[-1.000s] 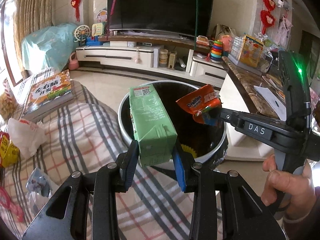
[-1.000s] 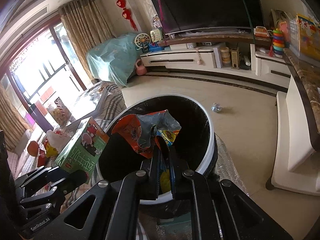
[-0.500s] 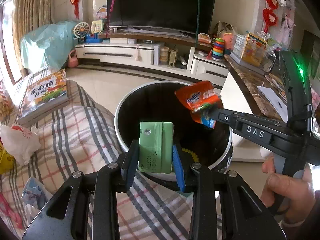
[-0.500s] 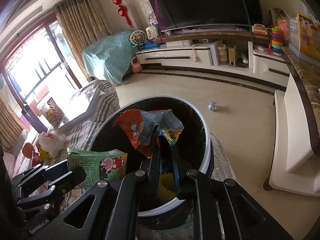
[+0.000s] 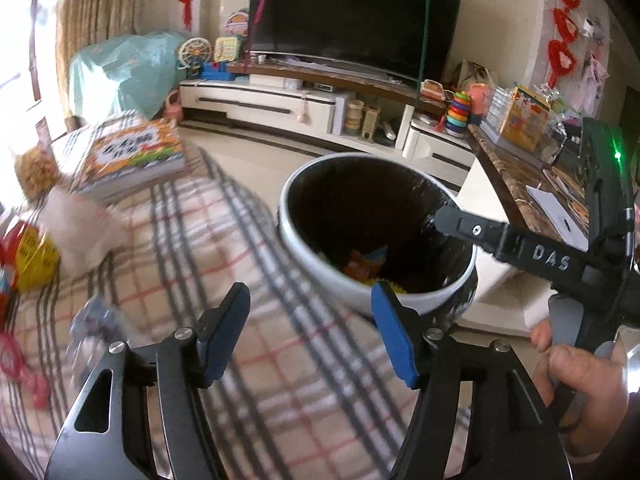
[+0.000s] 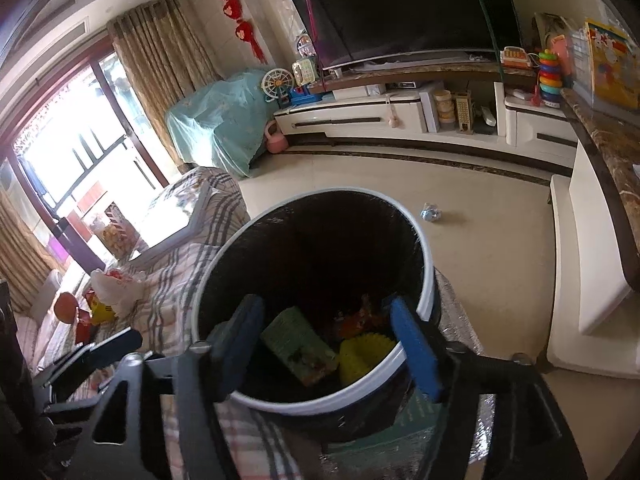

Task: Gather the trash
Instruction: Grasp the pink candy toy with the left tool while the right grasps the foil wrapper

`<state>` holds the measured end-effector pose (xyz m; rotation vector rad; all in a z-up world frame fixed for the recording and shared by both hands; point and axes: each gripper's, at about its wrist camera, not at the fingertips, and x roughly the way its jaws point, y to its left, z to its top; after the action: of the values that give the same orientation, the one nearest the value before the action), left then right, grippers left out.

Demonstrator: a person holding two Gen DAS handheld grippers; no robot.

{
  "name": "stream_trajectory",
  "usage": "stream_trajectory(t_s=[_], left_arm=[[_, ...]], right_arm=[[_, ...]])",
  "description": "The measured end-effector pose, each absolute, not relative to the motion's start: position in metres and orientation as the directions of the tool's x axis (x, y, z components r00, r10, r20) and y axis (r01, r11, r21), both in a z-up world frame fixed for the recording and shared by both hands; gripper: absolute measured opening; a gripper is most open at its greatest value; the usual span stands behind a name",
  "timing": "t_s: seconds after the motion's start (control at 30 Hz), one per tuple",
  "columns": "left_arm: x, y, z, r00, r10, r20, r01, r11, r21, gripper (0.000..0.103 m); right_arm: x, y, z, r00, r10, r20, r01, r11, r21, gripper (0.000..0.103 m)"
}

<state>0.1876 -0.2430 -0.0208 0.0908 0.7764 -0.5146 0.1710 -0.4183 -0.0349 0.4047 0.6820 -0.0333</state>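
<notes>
We saw both grippers with their fingers spread apart and nothing between them. The left gripper (image 5: 310, 320) hung over the plaid cloth (image 5: 192, 240) just beside the bin (image 5: 320, 280), its blue pads (image 5: 394, 332) bare. The right gripper (image 6: 328, 344) hung right over the bin's near rim, its pads straddling the opening.

The bin (image 6: 424, 280) was our landmark: round, white-rimmed, lined in black. The right view looked down into it and showed us what the left view mostly hid. A green carton (image 6: 296, 344) lay on its side at the bottom, a yellow ruffled thing (image 6: 364, 354) just beside it, and an orange wrapper (image 6: 356, 320) behind them. From the left view we made out only a strip of the orange wrapper (image 5: 362, 266) and a sliver of yellow above the near rim; the carton did not show there.

The left view alone gave us the right gripper (image 5: 440, 216) from the side, reaching over the bin's far-right rim, with the person's hand (image 5: 580, 376) on its handle. In the right view the left gripper (image 6: 116, 342) showed dark at the bin's left.

Left of the bin, on the cloth, we saw a white bag (image 5: 76, 224), yellow packets (image 5: 34, 256) and a book (image 5: 132, 156), all blurred. Beyond the bin, only the right view showed a crumpled scrap (image 6: 430, 213) on the floor. Farthest stood the TV (image 5: 352, 16).
</notes>
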Motion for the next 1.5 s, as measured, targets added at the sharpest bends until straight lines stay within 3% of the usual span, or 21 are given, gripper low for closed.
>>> stream_trajectory(t_s=[0.27, 1.07, 1.5], left_arm=[[0.164, -0.195, -0.028, 0.608, -0.377, -0.698, 0.401, 0.905, -0.14, 0.066], [0.14, -0.032, -0.056, 0.65, -0.191, -0.736, 0.074, 0.979, -0.189, 0.07], [0.157, 0.008, -0.059, 0.652, -0.159, -0.742, -0.026, 0.973, -0.231, 0.073]], right_arm=[[0.156, -0.383, -0.033, 0.779, 0.162, -0.606, 0.107, 0.918, 0.382, 0.087], [0.149, -0.265, -0.052, 0.695, 0.339, -0.634, -0.055, 0.904, 0.423, 0.089], [0.165, -0.221, -0.053, 0.664, 0.394, -0.635, -0.128, 0.898, 0.422, 0.089]])
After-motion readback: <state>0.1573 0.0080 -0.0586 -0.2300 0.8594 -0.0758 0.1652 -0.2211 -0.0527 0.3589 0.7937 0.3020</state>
